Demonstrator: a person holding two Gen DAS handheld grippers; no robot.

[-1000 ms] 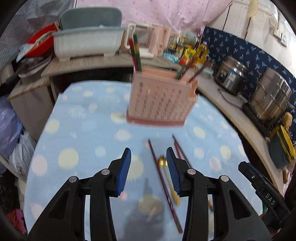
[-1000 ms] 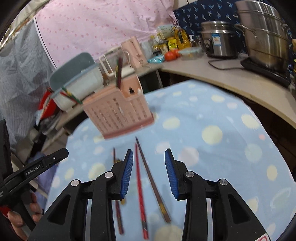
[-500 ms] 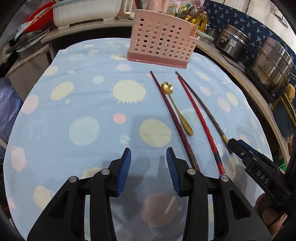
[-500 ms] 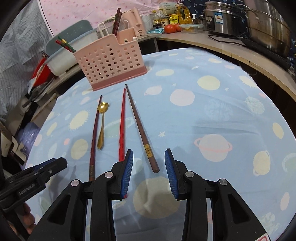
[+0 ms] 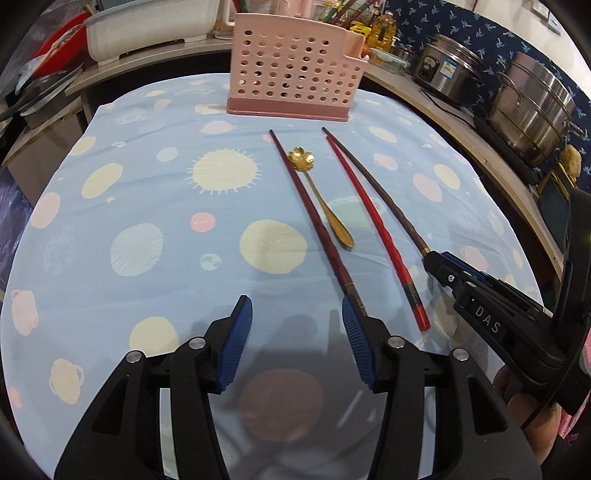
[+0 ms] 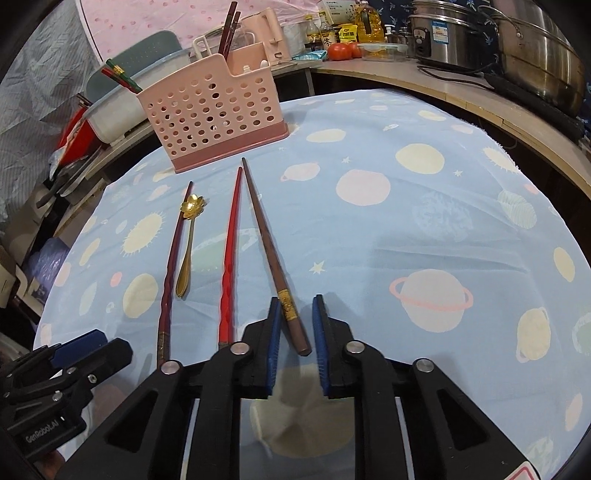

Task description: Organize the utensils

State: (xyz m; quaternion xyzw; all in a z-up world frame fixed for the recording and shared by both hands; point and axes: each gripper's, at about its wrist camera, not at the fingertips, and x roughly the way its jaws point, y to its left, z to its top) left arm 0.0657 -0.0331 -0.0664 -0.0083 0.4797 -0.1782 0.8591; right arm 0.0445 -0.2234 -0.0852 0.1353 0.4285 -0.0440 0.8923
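Brown chopstick lies lengthwise, tip toward the pink utensil basket. Right gripper narrowly parted, straddling its butt end. Left gripper spread wide, holding nothing.

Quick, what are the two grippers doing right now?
Left gripper: open, holding nothing.
Right gripper: open around the brown chopstick, not gripping it yet.

The desk carries a light blue cloth printed with planets and suns. Behind it runs a curved wooden counter bearing steel pots, a rice cooker, bottles and tomatoes. A dark blue patterned fabric covers the wall to the right; a pink dotted curtain hangs at the rear.
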